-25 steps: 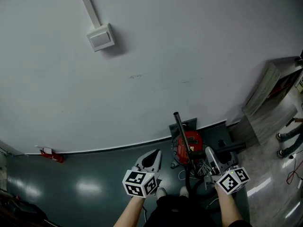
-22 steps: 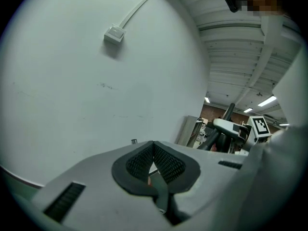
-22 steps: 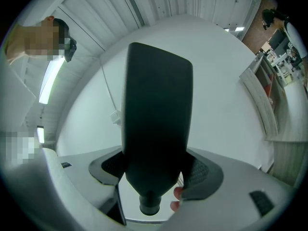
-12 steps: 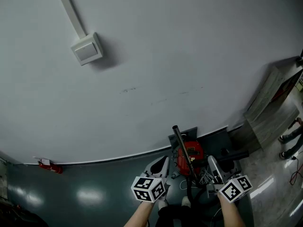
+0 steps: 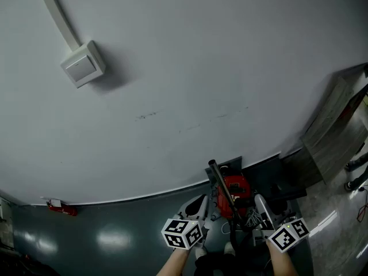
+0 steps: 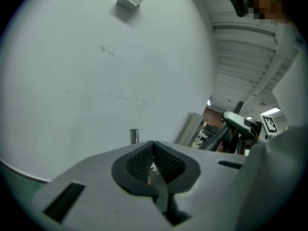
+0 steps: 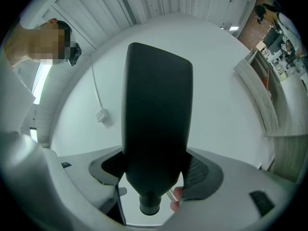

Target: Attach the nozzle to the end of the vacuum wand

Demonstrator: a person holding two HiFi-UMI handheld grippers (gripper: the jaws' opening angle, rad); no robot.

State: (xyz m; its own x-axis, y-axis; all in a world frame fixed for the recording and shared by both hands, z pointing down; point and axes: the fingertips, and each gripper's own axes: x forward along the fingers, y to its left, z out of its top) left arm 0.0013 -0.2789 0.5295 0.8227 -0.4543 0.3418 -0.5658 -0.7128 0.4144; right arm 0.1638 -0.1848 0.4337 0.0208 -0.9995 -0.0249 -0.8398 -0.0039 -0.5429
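Nothing is joined yet: the right claw [image 7: 156,171] grips the black nozzle [image 7: 157,114], the left claw [image 6: 153,146] is closed and empty, and the wand [image 5: 221,181] leans on the far wall [image 5: 201,68] over the red vacuum [image 5: 236,188], its end bare.

The white wall [image 5: 190,68] closes off the far side, just behind the red vacuum cleaner [image 5: 236,188]. Its black wand [image 5: 220,181] slants up across the middle. Dark floor [image 5: 103,229] lies open leftward; a wooden cabinet [image 5: 330,134] bounds the right.
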